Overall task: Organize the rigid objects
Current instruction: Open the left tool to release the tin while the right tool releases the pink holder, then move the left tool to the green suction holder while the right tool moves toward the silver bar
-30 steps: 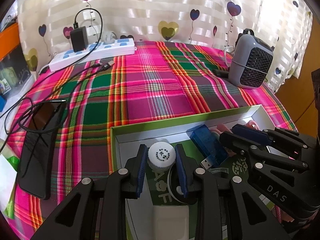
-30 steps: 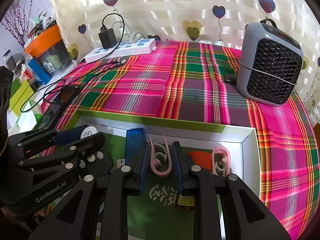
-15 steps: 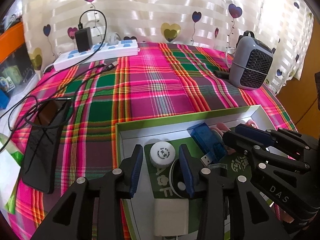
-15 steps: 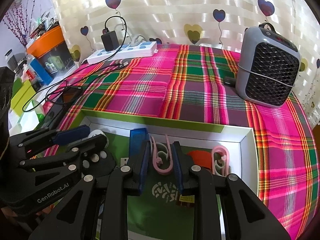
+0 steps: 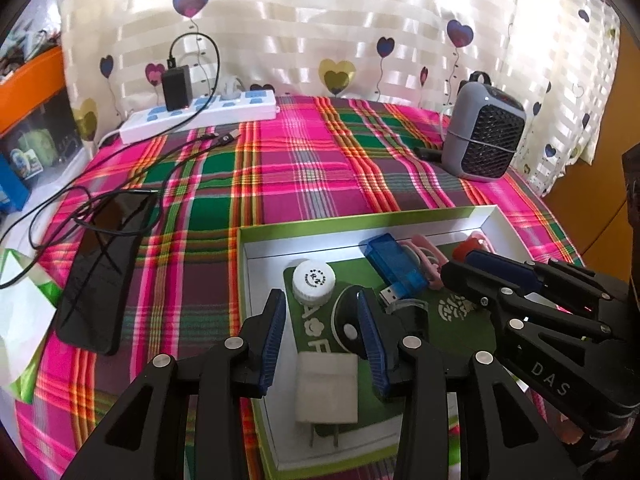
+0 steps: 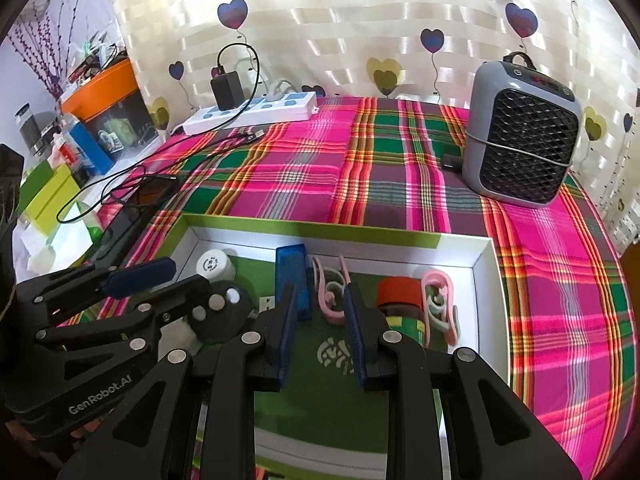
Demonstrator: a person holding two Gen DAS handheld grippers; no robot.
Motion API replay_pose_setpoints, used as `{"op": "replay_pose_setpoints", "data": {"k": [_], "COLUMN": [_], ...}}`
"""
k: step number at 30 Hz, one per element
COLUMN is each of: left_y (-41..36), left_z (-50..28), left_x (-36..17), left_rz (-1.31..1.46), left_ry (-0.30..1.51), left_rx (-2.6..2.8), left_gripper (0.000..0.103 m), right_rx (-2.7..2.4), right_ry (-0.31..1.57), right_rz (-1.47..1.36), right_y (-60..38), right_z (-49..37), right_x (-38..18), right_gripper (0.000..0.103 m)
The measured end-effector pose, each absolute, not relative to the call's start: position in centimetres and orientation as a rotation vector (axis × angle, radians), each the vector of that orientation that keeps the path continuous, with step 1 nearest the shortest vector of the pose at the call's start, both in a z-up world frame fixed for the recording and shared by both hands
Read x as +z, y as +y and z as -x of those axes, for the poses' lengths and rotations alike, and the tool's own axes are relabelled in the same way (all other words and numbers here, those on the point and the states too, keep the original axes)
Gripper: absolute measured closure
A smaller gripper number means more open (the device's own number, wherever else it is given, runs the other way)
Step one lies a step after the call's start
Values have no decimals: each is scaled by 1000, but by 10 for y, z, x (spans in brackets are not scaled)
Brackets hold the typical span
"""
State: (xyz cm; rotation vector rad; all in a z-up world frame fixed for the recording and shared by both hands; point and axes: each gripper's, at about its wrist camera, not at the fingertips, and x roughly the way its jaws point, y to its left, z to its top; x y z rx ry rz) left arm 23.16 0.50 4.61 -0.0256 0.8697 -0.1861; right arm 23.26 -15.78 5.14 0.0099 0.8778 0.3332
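Left claw [image 5: 322, 332] wide open above the near left part of the green-rimmed box [image 5: 304, 227], gripping nothing. Just ahead of its blue fingertips [image 5: 276, 320], a white bottle cap [image 5: 314, 280] standing free on the green liner, touching neither pad. Directly beneath the gap, nearer the wrist, a white plug adapter [image 5: 326, 390] lying flat with prongs pointing toward the camera. Beside the right finger, partly hidden by it, a round black piece [image 5: 348, 320] with pale studs. Ahead and to the right, a translucent blue USB device [image 5: 394, 262] lying at a slant, with pink clips behind it.

Right claw [image 6: 320, 322] partly open, low over the middle of the same box, holding nothing. Blue USB device [image 6: 293, 276] just ahead of its left finger, touching or nearly so; cannot tell which. Pink clip [image 6: 332, 292] lying ahead in the gap between the pads. To the right of the claw, a red-capped container [image 6: 400, 300] on its side, and beyond that another pink and pale clip [image 6: 440, 304] against the box's right wall. White cap [image 6: 214, 266] off to the left, behind the left claw's fingers.

Farther ahead on the plaid-covered table [image 6: 304, 176]: grey heater [image 6: 524, 140] to the right, white power strip [image 6: 256, 114] to the left, black phone [image 5: 104, 272] with a cable across it far left of the left claw.
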Motion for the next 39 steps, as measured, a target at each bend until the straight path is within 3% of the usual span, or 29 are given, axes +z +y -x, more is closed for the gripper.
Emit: {"op": "replay_pose_setpoints", "data": {"k": [39], "left_y": [7], "left_z": [-116], "left_x": [63], "left_rz": [53], "left_ry": [781], "left_rx": [-220], "left_gripper": [66], "right_rx": [285], "right_ry": [799], "right_rz": [-62], "right_y": [-189], "right_z": [-130], "right_x": [62], "right_gripper": [78]}}
